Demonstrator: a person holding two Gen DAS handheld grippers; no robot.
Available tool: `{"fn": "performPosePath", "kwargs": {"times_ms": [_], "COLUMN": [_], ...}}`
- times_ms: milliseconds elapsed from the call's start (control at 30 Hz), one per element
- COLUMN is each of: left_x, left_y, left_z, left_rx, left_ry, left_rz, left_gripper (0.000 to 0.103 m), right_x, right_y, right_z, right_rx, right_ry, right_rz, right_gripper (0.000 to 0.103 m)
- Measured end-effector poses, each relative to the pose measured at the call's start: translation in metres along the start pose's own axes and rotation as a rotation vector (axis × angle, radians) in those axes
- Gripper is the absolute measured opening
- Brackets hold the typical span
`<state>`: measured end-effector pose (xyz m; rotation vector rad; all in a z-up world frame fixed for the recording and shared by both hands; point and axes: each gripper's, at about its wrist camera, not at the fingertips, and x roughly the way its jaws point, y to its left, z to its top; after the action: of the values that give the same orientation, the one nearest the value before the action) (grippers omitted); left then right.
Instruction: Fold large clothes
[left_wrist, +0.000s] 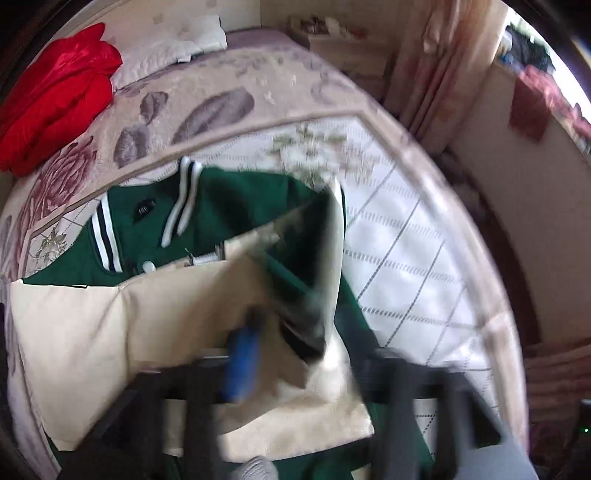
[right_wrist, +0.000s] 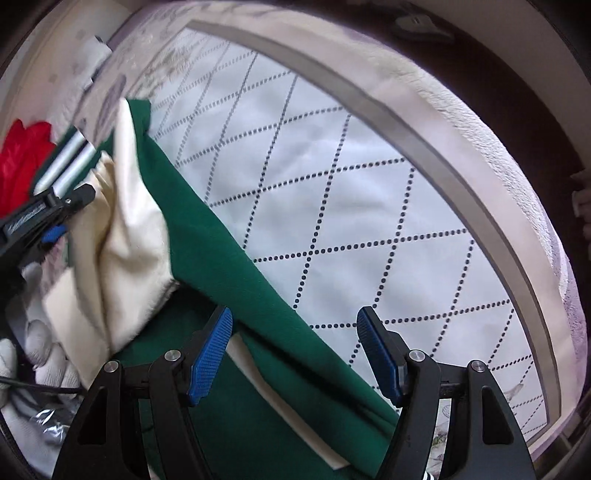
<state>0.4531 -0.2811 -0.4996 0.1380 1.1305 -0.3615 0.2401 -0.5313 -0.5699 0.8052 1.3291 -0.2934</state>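
Observation:
A green varsity jacket (left_wrist: 229, 206) with cream sleeves and a striped collar lies on the bed. In the left wrist view, my left gripper (left_wrist: 295, 365) is blurred by motion; a cream sleeve (left_wrist: 140, 332) with its dark cuff drapes across its fingers, and I cannot tell whether the jaws are closed on it. The left gripper also shows in the right wrist view (right_wrist: 55, 218), against the cream sleeve (right_wrist: 122, 236). My right gripper (right_wrist: 295, 354) is open and empty, its blue pads (right_wrist: 210, 354) hovering over the jacket's green edge (right_wrist: 258, 280).
The bed has a white quilted cover with dotted diamond lines (right_wrist: 369, 206) and a floral border (left_wrist: 184, 110). A red garment (left_wrist: 55, 96) lies at the far left by a pillow (left_wrist: 166, 40). Curtains (left_wrist: 454, 74) hang beyond the bed's right edge.

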Motion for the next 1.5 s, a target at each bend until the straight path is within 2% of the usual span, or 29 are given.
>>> {"fn": "performPosePath", "kwargs": {"times_ms": [33, 133, 200, 233, 333, 433, 533, 567, 667, 767, 867, 933, 1067, 1167, 1233, 1333, 1367, 1400, 1433, 1467, 1500], "left_x": [-0.012, -0.039, -0.064, -0.078, -0.087, -0.068, -0.043, -0.035, -0.011, 0.006, 0.011, 0.002, -0.037, -0.019, 0.004, 0.02, 0.02, 0.021, 0.022, 0.022, 0.02], "left_y": [0.008, 0.046, 0.084, 0.113, 0.179, 0.256, 0.315, 0.329, 0.372, 0.405, 0.421, 0.416, 0.381, 0.363, 0.36, 0.369, 0.371, 0.372, 0.373, 0.372, 0.37], "left_z": [0.003, 0.012, 0.008, 0.001, -0.016, -0.048, -0.081, -0.091, -0.115, -0.123, -0.127, -0.125, -0.109, -0.099, -0.098, -0.096, -0.094, -0.093, -0.094, -0.096, -0.097], "left_rx": [-0.014, -0.07, -0.121, -0.167, -0.262, -0.374, -0.504, -0.536, -0.681, -0.76, -0.805, -0.782, -0.672, -0.555, -0.521, -0.55, -0.544, -0.54, -0.537, -0.534, -0.53], "left_ry": [-0.014, -0.075, -0.124, -0.145, -0.134, -0.037, 0.049, 0.071, 0.054, 0.075, 0.093, 0.096, -0.004, 0.024, 0.05, 0.087, 0.088, 0.088, 0.088, 0.089, 0.093], "left_rz": [-0.007, 0.025, 0.075, 0.124, 0.227, 0.388, 0.472, 0.49, 0.435, 0.462, 0.402, 0.404, 0.378, 0.428, 0.456, 0.432, 0.437, 0.438, 0.437, 0.434, 0.436], "left_gripper": [0.101, 0.102, 0.102, 0.102, 0.102, 0.102, 0.102, 0.103, 0.103, 0.103, 0.103, 0.102, 0.102, 0.103, 0.103, 0.103, 0.103, 0.103, 0.103, 0.103, 0.103], "right_x": [-0.005, -0.015, -0.014, -0.013, 0.002, 0.023, 0.05, 0.061, 0.099, 0.097, 0.084, 0.07, 0.049, 0.058, 0.077, 0.113, 0.119, 0.121, 0.12, 0.117, 0.107], "right_y": [0.0, 0.007, 0.025, 0.036, 0.074, 0.113, 0.143, 0.152, 0.178, 0.191, 0.19, 0.189, 0.204, 0.221, 0.228, 0.234, 0.235, 0.236, 0.234, 0.233, 0.233], "right_z": [0.0, 0.006, 0.012, 0.015, 0.028, 0.042, 0.058, 0.063, 0.063, 0.051, 0.039, 0.035, 0.04, 0.054, 0.065, 0.073, 0.072, 0.072, 0.069, 0.067, 0.064], "right_rx": [0.005, 0.007, -0.012, -0.032, -0.074, -0.092, -0.089, -0.102, -0.147, -0.19, -0.194, -0.175, -0.168, -0.196, -0.223, -0.26, -0.293, -0.304, -0.304, -0.307, -0.309], "right_ry": [0.002, 0.012, 0.023, 0.025, 0.021, -0.001, -0.026, -0.023, 0.082, 0.091, 0.069, 0.023, -0.085, -0.132, -0.099, 0.01, 0.011, -0.006, -0.025, -0.03, -0.066], "right_rz": [0.021, 0.061, 0.076, 0.096, 0.133, 0.161, 0.155, 0.15, 0.088, 0.058, 0.049, 0.051, 0.084, 0.05, 0.035, 0.025, -0.008, -0.021, -0.003, 0.007, -0.023], "right_gripper": [0.072, 0.072, 0.072, 0.072, 0.072, 0.072, 0.072, 0.072, 0.072, 0.072, 0.072, 0.072, 0.072, 0.072, 0.072, 0.072, 0.063, 0.059, 0.048, 0.024, 0.015]}}
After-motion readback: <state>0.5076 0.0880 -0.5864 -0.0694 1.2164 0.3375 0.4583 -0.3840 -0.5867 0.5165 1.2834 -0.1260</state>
